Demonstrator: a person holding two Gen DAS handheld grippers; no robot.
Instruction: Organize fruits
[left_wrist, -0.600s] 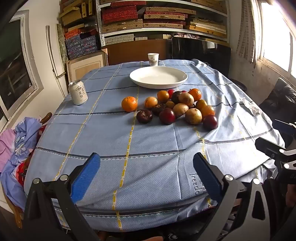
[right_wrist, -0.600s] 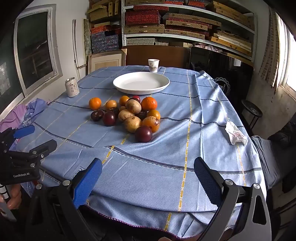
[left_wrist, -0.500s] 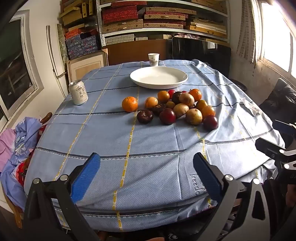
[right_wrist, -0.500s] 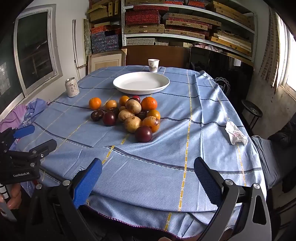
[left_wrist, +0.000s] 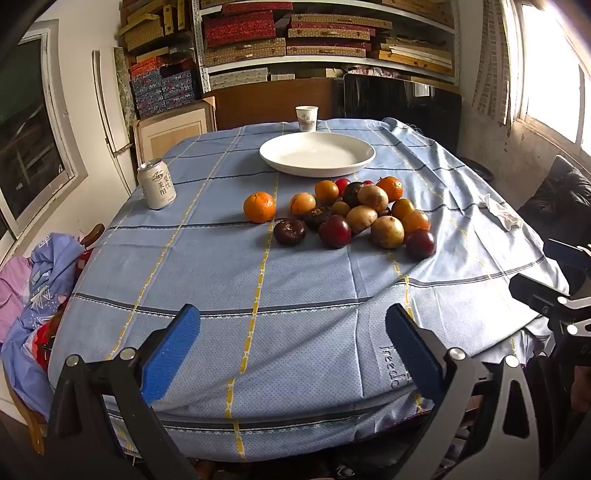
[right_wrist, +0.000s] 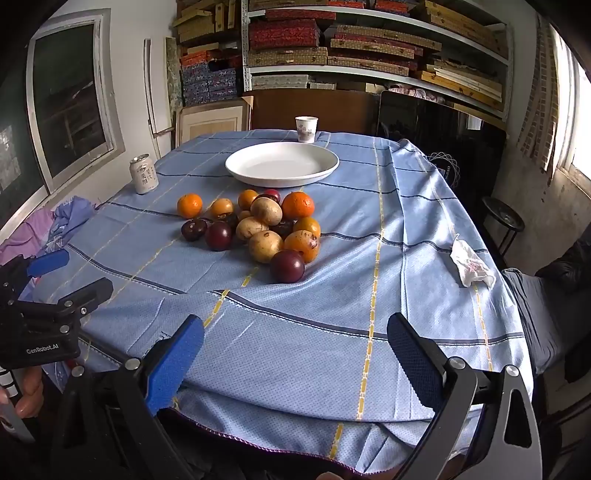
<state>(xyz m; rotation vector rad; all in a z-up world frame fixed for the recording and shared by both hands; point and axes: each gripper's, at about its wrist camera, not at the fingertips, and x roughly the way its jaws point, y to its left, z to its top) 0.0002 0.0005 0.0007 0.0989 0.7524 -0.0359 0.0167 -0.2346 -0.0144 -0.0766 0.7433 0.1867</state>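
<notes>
A heap of fruits (left_wrist: 354, 216) (right_wrist: 258, 229) lies mid-table on the blue cloth: oranges, tan round fruits and dark purple ones. One orange (left_wrist: 259, 206) sits slightly apart on the left. Behind the heap stands an empty white plate (left_wrist: 317, 154) (right_wrist: 282, 164). My left gripper (left_wrist: 291, 347) hovers open over the near table edge, well short of the fruit, nothing between its blue pads. My right gripper (right_wrist: 293, 354) is likewise open and empty at the near edge. Each gripper shows at the side of the other's view.
A drink can (left_wrist: 156, 184) (right_wrist: 143, 174) stands at the left, a paper cup (left_wrist: 306, 118) (right_wrist: 306, 129) behind the plate. A crumpled tissue (right_wrist: 471, 266) lies at the right edge. Clothes (left_wrist: 33, 280) hang off the left side. Shelves of boxes fill the back wall.
</notes>
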